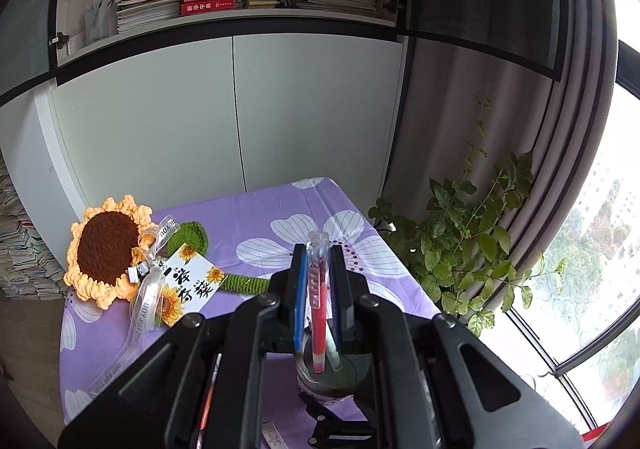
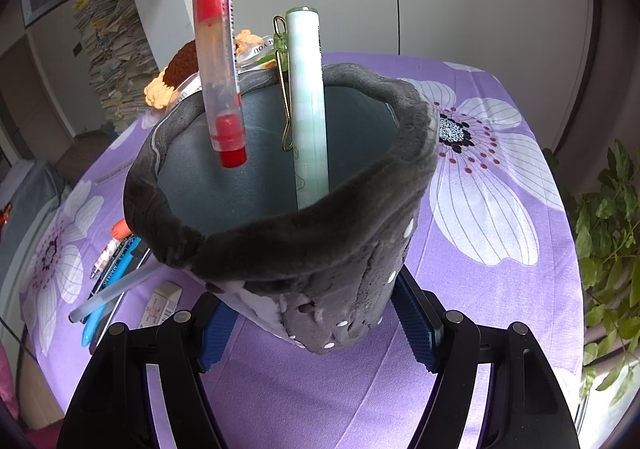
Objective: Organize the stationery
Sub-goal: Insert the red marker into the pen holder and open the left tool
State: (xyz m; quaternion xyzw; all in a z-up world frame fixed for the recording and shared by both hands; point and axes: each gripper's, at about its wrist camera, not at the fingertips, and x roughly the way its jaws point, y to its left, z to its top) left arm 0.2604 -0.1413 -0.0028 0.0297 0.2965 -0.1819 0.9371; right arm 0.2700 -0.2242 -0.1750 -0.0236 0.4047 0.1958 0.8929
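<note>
My left gripper (image 1: 318,253) is shut on a red pen (image 1: 317,301), which stands upright between the blue pads. In the right wrist view the red pen (image 2: 218,49) hangs with its red tip just inside the mouth of the grey plush pen holder (image 2: 320,257). A pale green pen (image 2: 310,109) with a gold clip stands in the holder. My right gripper (image 2: 316,329) is shut on the holder's lower body, one blue pad pressing each side. In the left wrist view the pen holder (image 1: 354,373) shows only partly, below the fingers.
Several loose pens (image 2: 114,275) and a white eraser (image 2: 162,303) lie on the purple flowered tablecloth (image 2: 480,289) left of the holder. A crocheted sunflower (image 1: 106,249) with a card lies at the far left. A potted plant (image 1: 472,249) stands off the table's right edge.
</note>
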